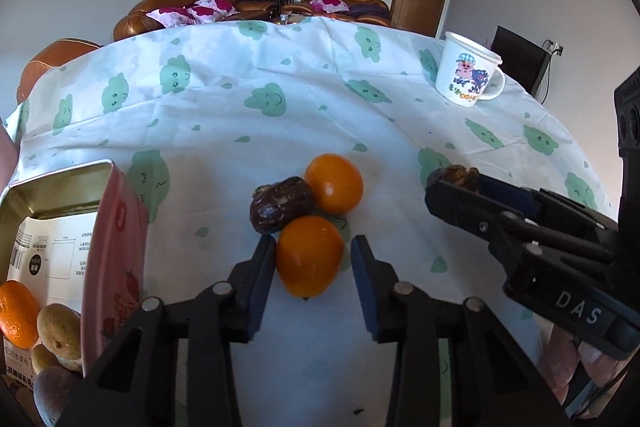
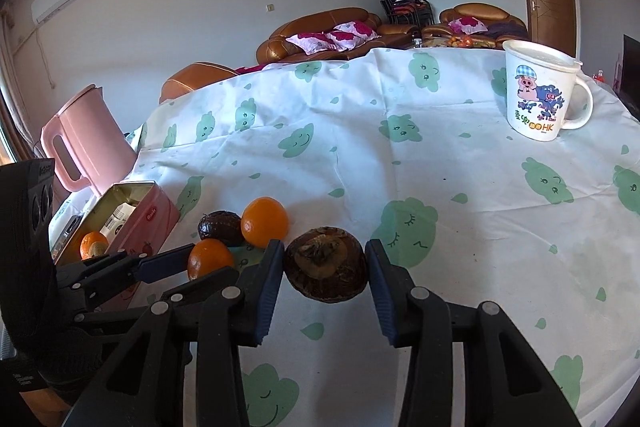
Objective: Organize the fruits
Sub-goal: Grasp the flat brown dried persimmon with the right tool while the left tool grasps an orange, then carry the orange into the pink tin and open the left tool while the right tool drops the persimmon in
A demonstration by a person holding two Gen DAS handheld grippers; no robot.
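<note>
Left gripper [image 1: 313, 263] jaws spread around the near orange [image 1: 309, 255], its long axis running toward the camera; left pad touching, right pad apart. Right gripper [image 2: 325, 263] clamped on a dark brown fruit [image 2: 326, 263], stem side up. Behind: dark oval fruit [image 1: 281, 203] lying crosswise, second orange [image 1: 334, 183]. Pink tin [image 1: 114, 259] left, holding fruit. White mug [image 2: 538, 91] far right.

Two oranges [image 1: 310, 255] [image 1: 334, 183] and a dark wrinkled fruit [image 1: 281, 203] huddle touching on the tablecloth, a brown dried fruit [image 2: 326, 264] sits apart to their right, and an open pink tin [image 1: 114, 251] at the left holds another orange [image 1: 17, 313] and brownish fruits [image 1: 59, 331].
</note>
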